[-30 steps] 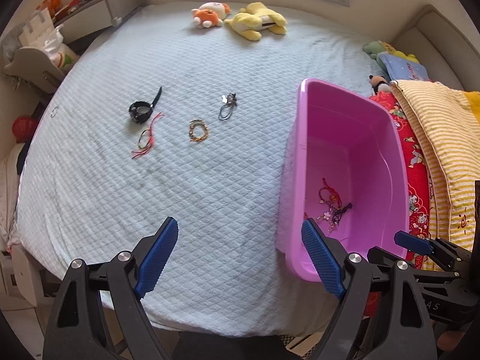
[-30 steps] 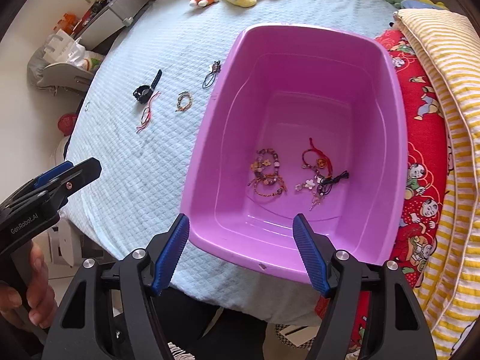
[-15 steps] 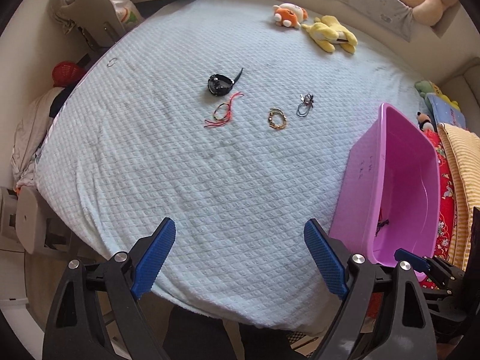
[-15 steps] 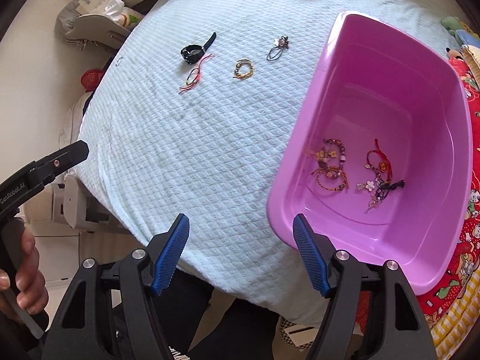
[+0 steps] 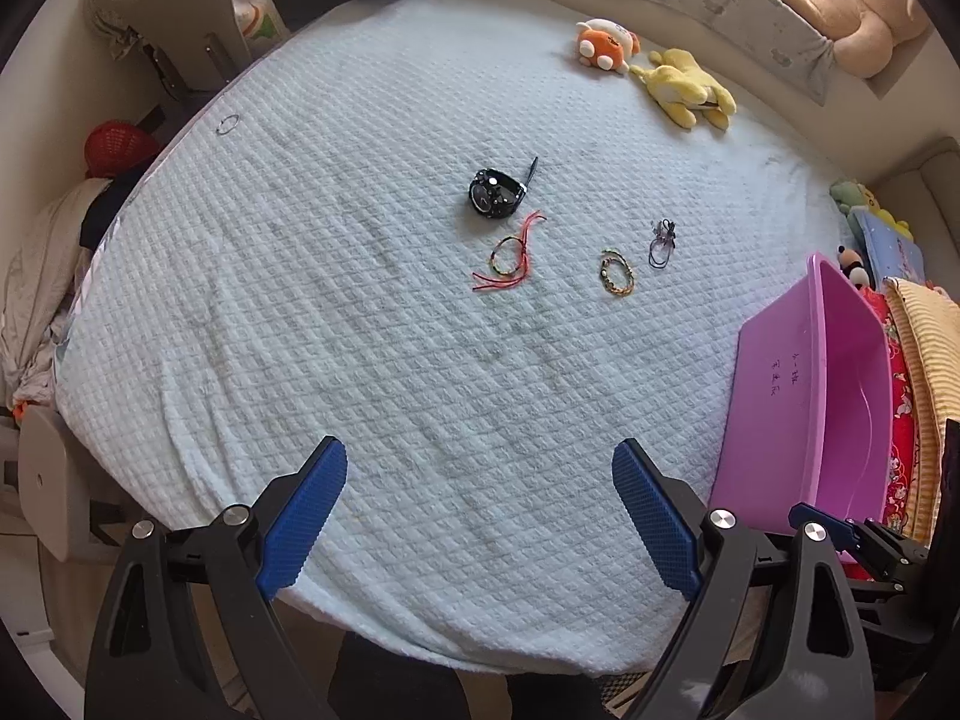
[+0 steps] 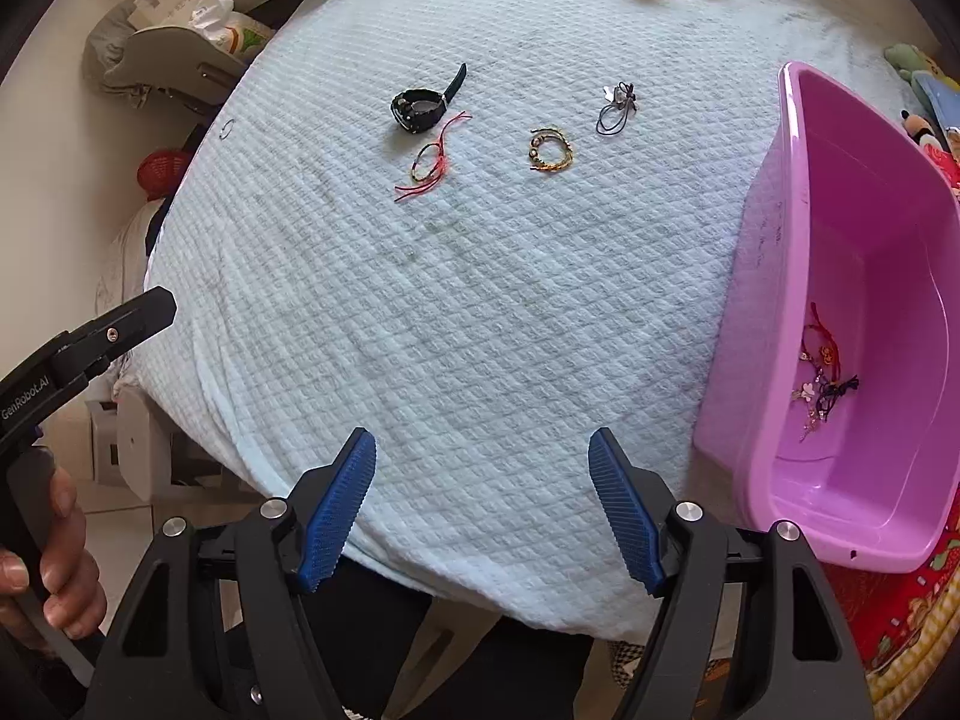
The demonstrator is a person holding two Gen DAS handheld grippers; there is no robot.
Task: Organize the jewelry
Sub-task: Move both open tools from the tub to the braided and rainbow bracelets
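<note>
Both tools are sweeping away from the tub [image 6: 864, 312] and out over the bed [image 5: 360, 330]; a second ago the right one was hanging right above the tub, and now the tub is sitting off at the right edge of both views. The left tool [image 5: 480, 510] has just been opening its jaws wider, nothing between them. The right tool [image 6: 483, 504] is also gaping, empty.

Some jewelry [image 6: 822, 372] is already lying in the tub, bracelets and cords in a little heap. Four pieces are still waiting on the bed, well ahead of both tools: the watch [image 5: 495, 192], just below it the red-cord bracelet [image 5: 507, 258], then the bead bracelet [image 5: 617, 273] and the dark cord charm [image 5: 660, 240] to the right. They are lying spread apart, which should be leaving room for a clean pinch on each.

Both tools are pointing steeply down, jaws wide, likely heading back for the next pickup.
</note>
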